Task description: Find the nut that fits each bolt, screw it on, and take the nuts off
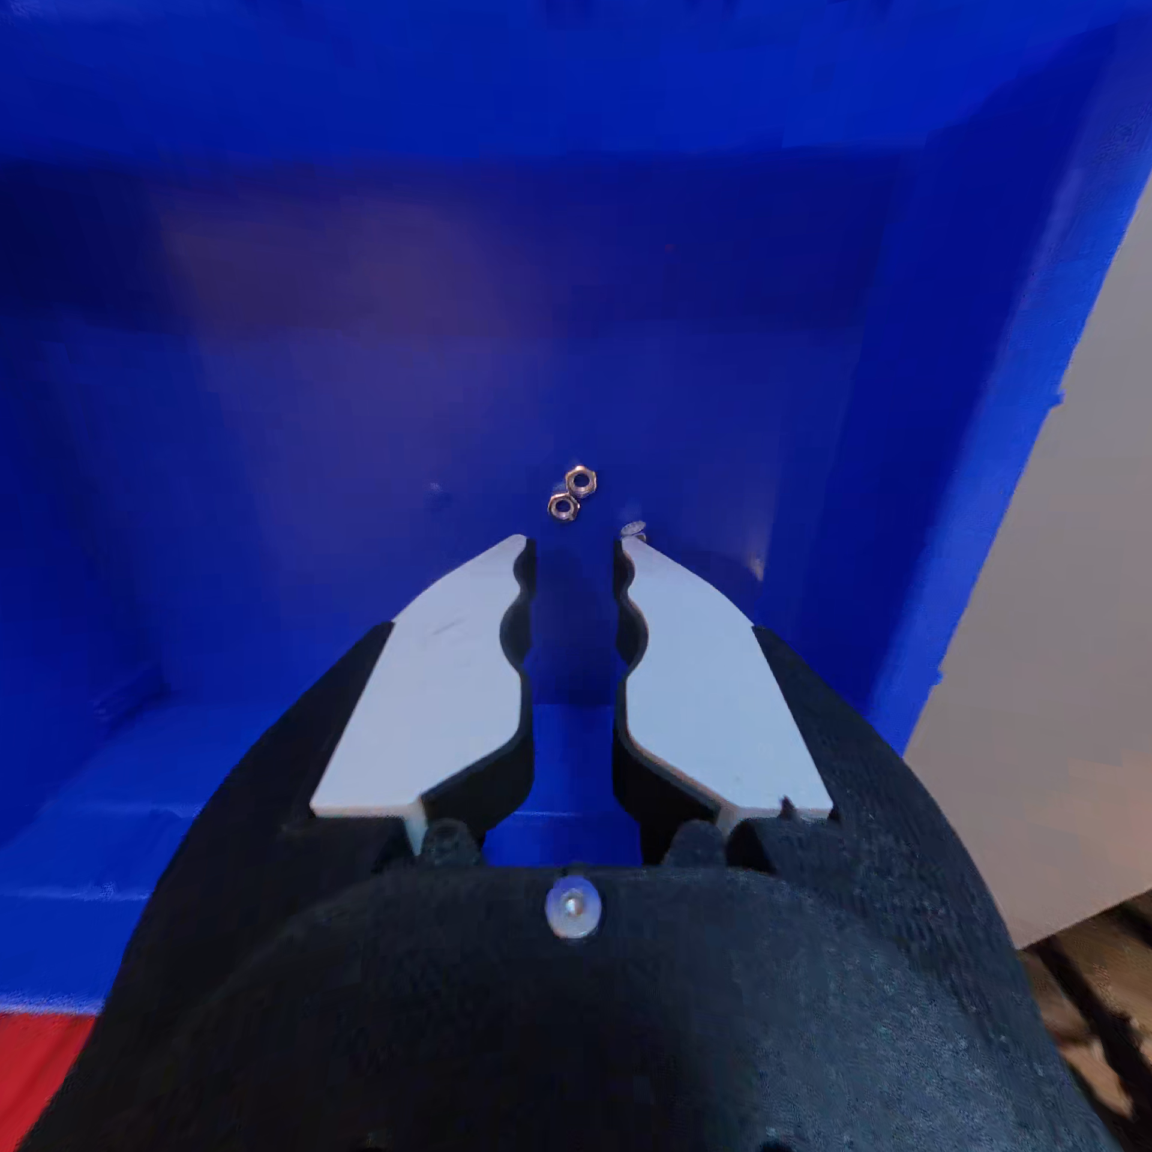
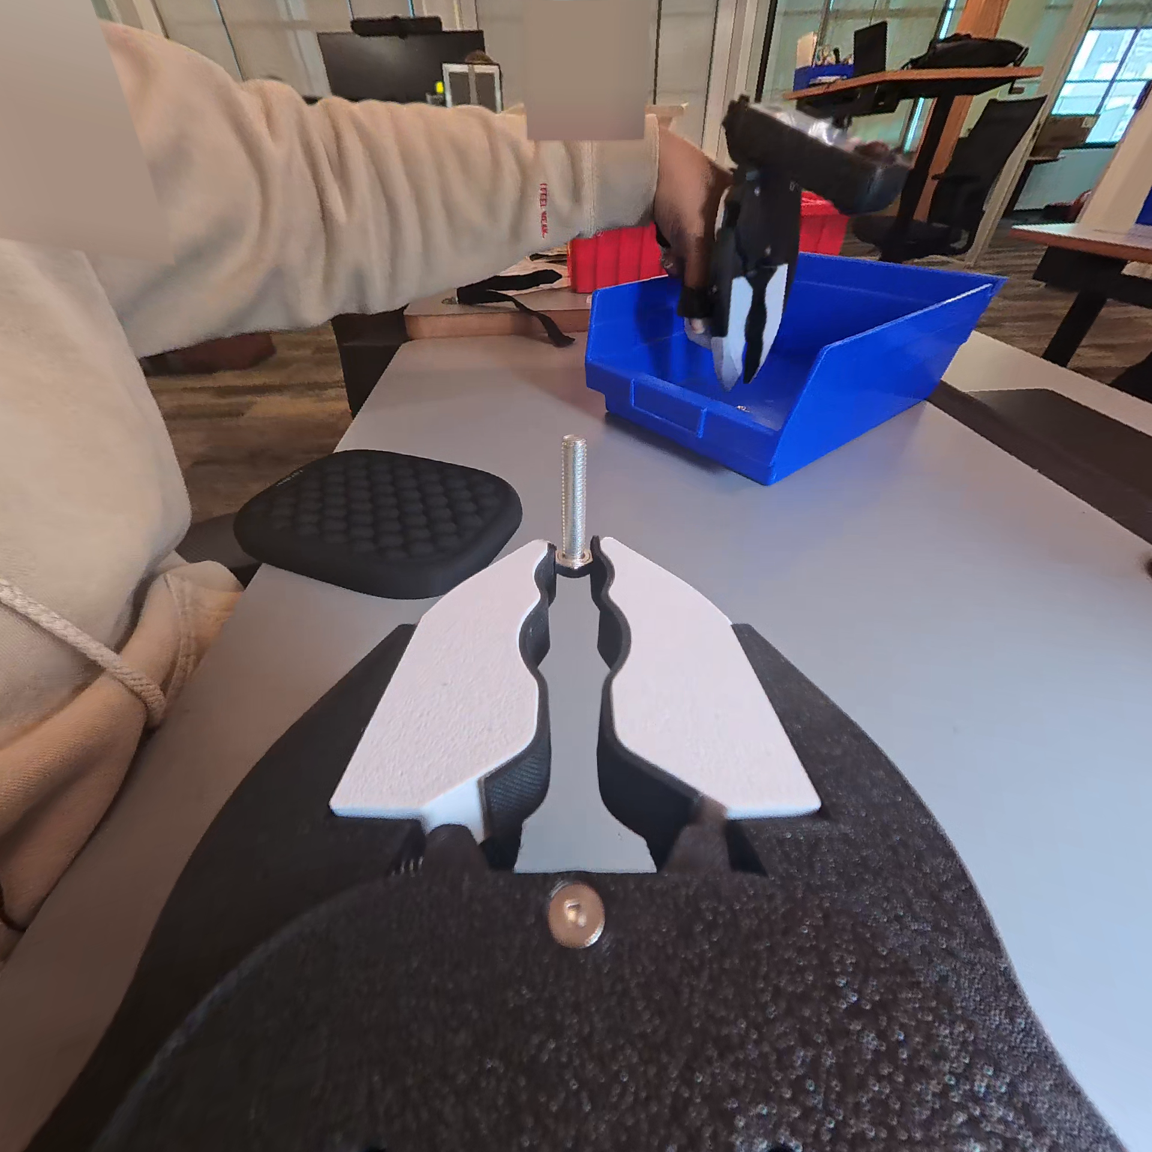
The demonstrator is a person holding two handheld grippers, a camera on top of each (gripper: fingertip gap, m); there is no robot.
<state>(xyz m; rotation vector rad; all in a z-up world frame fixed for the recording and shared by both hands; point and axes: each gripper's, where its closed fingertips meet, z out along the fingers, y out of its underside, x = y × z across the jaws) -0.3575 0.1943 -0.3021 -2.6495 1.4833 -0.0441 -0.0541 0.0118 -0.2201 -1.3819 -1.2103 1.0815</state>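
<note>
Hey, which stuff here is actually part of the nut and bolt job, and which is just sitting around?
Job:
bolt in right claw
two nuts
blue bin
left claw, open

Lying about:
black pad
red bin

blue bin (image 1: 935, 312) walls enclose | floor bare around nuts (image 1: 572, 494)

Left gripper (image 1: 573, 541) inside blue bin (image 1: 312, 374), jaws parted, nothing between them. Two small hex nuts (image 1: 572, 493) touching on bin floor just ahead of the fingertips (image 1: 520, 543).
</note>
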